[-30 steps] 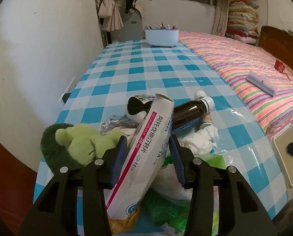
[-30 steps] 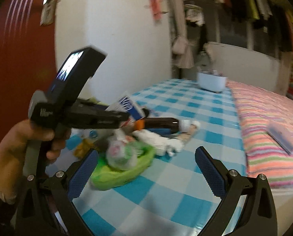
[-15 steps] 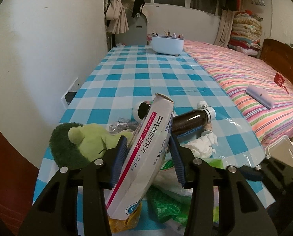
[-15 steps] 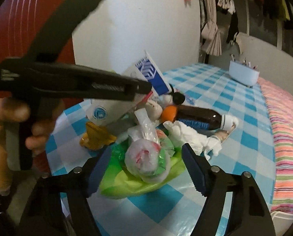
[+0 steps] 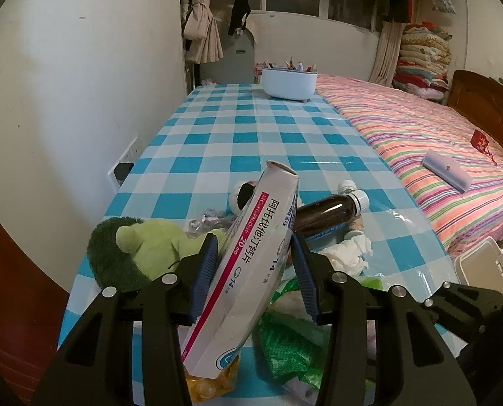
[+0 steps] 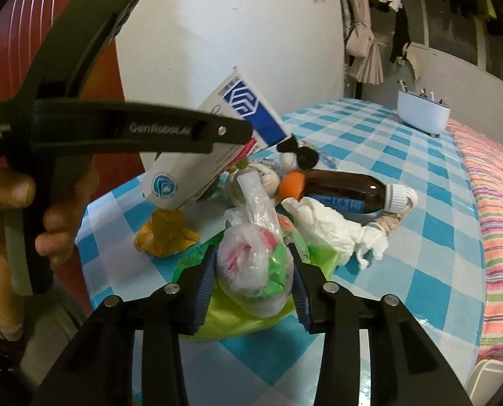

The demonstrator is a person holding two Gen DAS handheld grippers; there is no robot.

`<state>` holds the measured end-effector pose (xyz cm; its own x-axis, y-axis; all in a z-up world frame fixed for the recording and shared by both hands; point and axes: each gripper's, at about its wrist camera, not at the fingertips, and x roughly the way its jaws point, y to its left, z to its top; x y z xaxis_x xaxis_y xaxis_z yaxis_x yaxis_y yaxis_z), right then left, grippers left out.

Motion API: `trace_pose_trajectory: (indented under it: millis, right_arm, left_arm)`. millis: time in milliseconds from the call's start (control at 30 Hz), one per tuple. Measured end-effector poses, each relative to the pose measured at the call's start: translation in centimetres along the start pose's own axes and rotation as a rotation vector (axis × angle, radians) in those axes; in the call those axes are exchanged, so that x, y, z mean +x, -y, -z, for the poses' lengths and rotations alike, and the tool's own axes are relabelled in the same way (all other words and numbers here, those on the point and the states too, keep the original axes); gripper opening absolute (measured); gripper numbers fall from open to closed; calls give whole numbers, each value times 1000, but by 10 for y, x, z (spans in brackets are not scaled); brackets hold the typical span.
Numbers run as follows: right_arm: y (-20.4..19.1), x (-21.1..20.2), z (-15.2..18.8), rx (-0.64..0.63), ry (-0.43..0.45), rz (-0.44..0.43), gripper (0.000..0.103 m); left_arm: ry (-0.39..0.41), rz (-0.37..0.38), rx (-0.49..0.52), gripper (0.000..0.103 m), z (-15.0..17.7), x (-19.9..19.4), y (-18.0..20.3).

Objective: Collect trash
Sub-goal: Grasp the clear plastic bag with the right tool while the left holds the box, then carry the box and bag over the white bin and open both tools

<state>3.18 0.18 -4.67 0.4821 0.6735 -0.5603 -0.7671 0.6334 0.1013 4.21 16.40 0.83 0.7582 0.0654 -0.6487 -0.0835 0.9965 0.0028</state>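
Left wrist view: we hold our left gripper (image 5: pixel 256 279) clamped on a white medicine box (image 5: pixel 244 270), tilted up above the checked tablecloth (image 5: pixel 251 135). On the right wrist view, our right gripper (image 6: pixel 251 279) has just been closing, and its blue pads (image 6: pixel 206 282) now flank and touch a knotted clear bag of trash (image 6: pixel 256 264) lying on a green bag (image 6: pixel 238 321). Just beyond lie crumpled tissue (image 6: pixel 336 230) and a brown bottle (image 6: pixel 346 191); a green plush toy (image 5: pixel 140 253) sits left.
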Motion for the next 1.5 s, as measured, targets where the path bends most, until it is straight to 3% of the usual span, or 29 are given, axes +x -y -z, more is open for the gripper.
trace_pose_trajectory:
  millis: [800, 1500]
  right_arm:
    - [48, -84, -2, 156, 265, 109, 37]
    - [89, -148, 33, 251, 296, 294, 37]
  left_arm:
    - [86, 31, 42, 44, -10, -14, 38]
    - [114, 159, 143, 44, -15, -22, 113]
